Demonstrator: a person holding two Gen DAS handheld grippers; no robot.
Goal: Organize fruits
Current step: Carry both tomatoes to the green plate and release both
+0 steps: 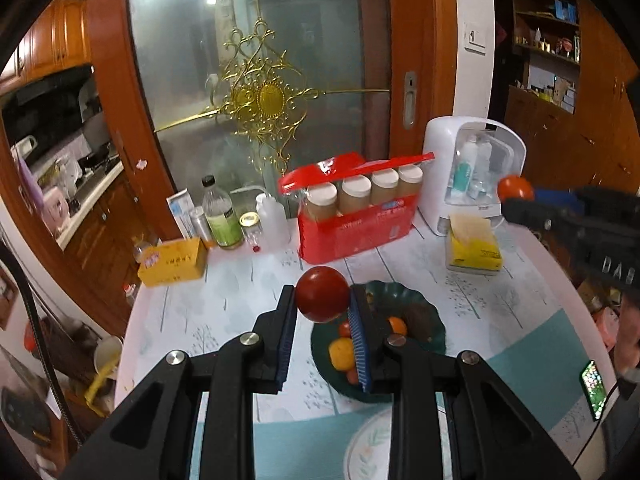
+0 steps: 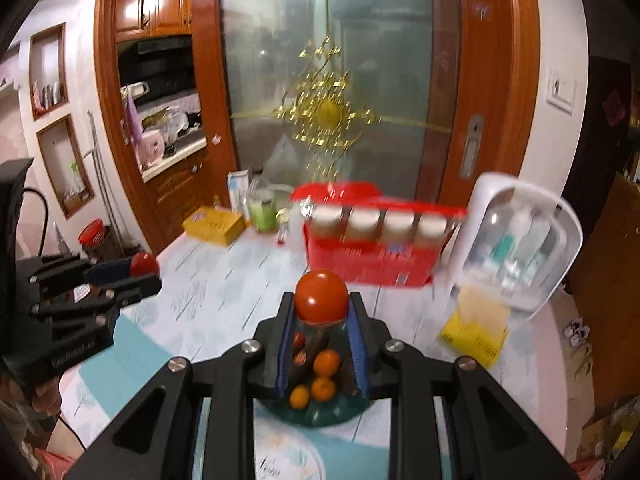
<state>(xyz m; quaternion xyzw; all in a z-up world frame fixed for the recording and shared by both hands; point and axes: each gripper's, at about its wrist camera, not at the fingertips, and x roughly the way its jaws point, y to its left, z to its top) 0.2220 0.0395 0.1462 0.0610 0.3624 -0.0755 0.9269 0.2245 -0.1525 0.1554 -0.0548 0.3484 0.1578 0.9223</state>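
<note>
Two handheld claws raised above a worktop (image 1: pixel 520 320) w/ a pale tree-print cover. Left claw (image 1: pixel 323 300) is closed on a dark red tomato (image 1: pixel 322 299), pinched between its blue-padded tips at the far end of the fingers; the fruit sits up in the air, not touching the worktop. Right claw (image 2: pixel 321 300) is likewise clamped on an orange-red tomato (image 2: pixel 321 295), held at the very tips of its fingers. Below and just behind both claws sits a dark green bowl (image 1: pixel 430 312) w/ a scalloped rim, holding several small oranges (image 2: pixel 326 363), a few small red fruits and a dark brownish item I can't identify. In the left view the right claw shows at the far right edge w/ its tomato; in the right view the left claw shows at the left edge, a hand partly visible under it. Along the worktop's back edge: a red box (image 1: pixel 356 226) of white-capped jars, a yellow box (image 1: pixel 172 262), bottles, a white dispenser (image 1: pixel 472 172), a yellow tissue pack (image 1: pixel 474 246). Right view is blurred.
</note>
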